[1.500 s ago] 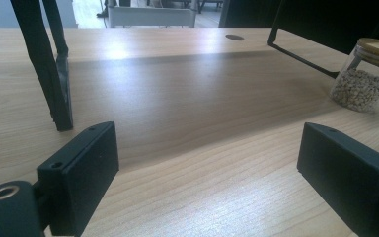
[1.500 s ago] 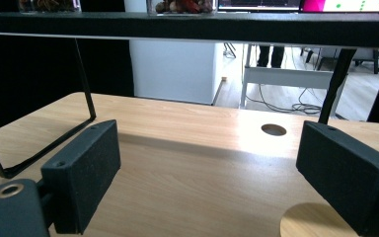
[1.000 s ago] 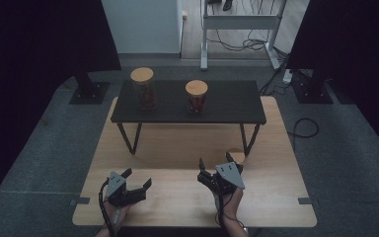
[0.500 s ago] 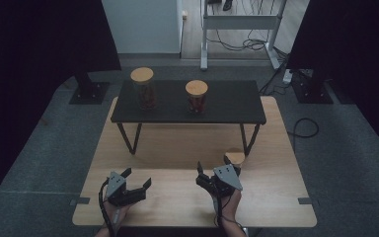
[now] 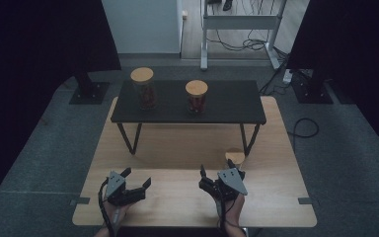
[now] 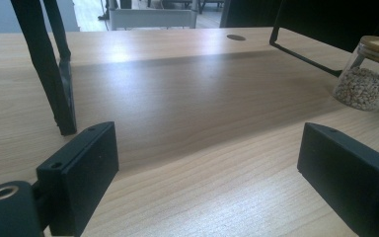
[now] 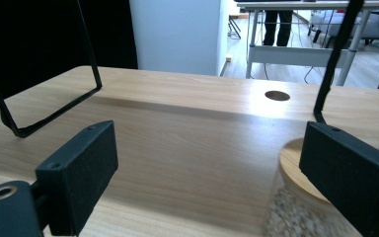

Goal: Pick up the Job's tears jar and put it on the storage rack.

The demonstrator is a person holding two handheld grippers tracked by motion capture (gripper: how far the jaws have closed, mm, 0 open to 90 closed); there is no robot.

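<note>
A small glass jar of pale grains with a wooden lid [image 5: 234, 155] stands on the wooden table [image 5: 177, 148], by the black stand's right legs. My right gripper [image 5: 216, 167] lies just short of it, open, and its jaws have just been opening with nothing between them. In the right gripper view [image 7: 207, 163] the jar's lid [image 7: 291, 165] shows just ahead of the right-hand jaw. My left gripper [image 5: 138, 177] rests open near the front left, nothing between its jaws [image 6: 207, 163]. In the left gripper view the jar [image 6: 365, 81] stands far off to the right.
A low black stand [image 5: 227, 103] crosses the back of the table and carries two wooden-lidded jars [image 5: 143, 89] [image 5: 196, 96]. Its thin black legs [image 6: 54, 74] [image 7: 49, 116] reach down to the tabletop. A round cable hole [image 7: 277, 95] lies farther back.
The right gripper has drawn back a little toward the near edge, away from the small jar. The left gripper has not moved.
</note>
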